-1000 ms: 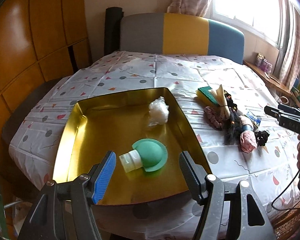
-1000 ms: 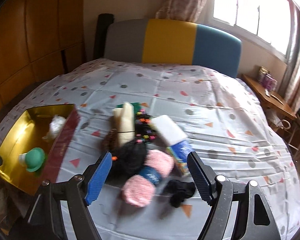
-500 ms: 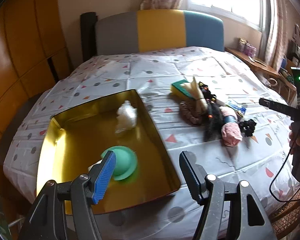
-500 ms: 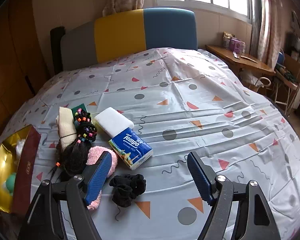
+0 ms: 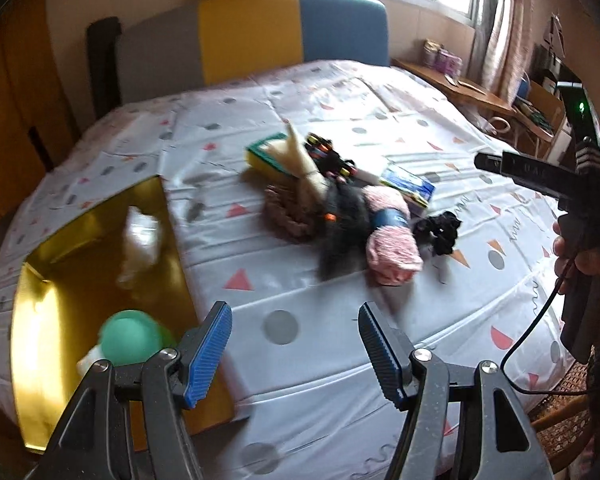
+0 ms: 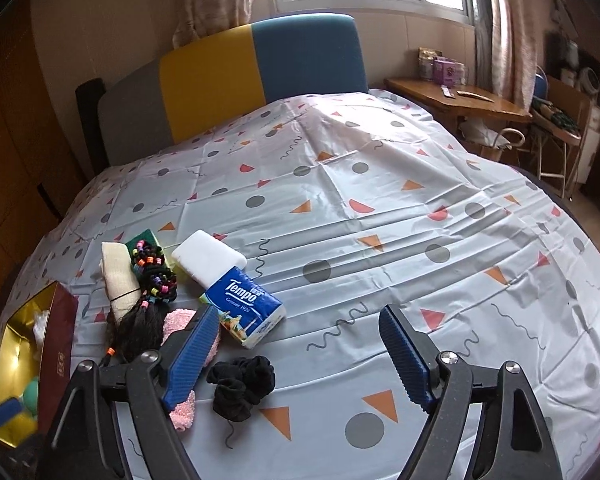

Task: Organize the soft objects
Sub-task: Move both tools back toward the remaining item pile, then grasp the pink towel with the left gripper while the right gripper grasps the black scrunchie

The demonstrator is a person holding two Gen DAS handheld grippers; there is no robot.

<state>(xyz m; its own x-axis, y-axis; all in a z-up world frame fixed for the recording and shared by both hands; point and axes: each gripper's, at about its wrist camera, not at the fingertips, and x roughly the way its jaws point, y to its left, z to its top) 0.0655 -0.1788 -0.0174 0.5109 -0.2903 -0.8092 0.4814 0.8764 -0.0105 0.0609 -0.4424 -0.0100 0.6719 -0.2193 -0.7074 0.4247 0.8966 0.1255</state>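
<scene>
Right gripper (image 6: 296, 344) gapes above crinkled black scrunchie (image 6: 242, 386).

The blue tissue pack (image 6: 246, 306) lying on the bed reads "Tempo" in white script, with "Germany 1929" in small letters beneath.

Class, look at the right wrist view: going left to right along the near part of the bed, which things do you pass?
gold box → black hair bundle → black scrunchie → Tempo tissue pack
</scene>
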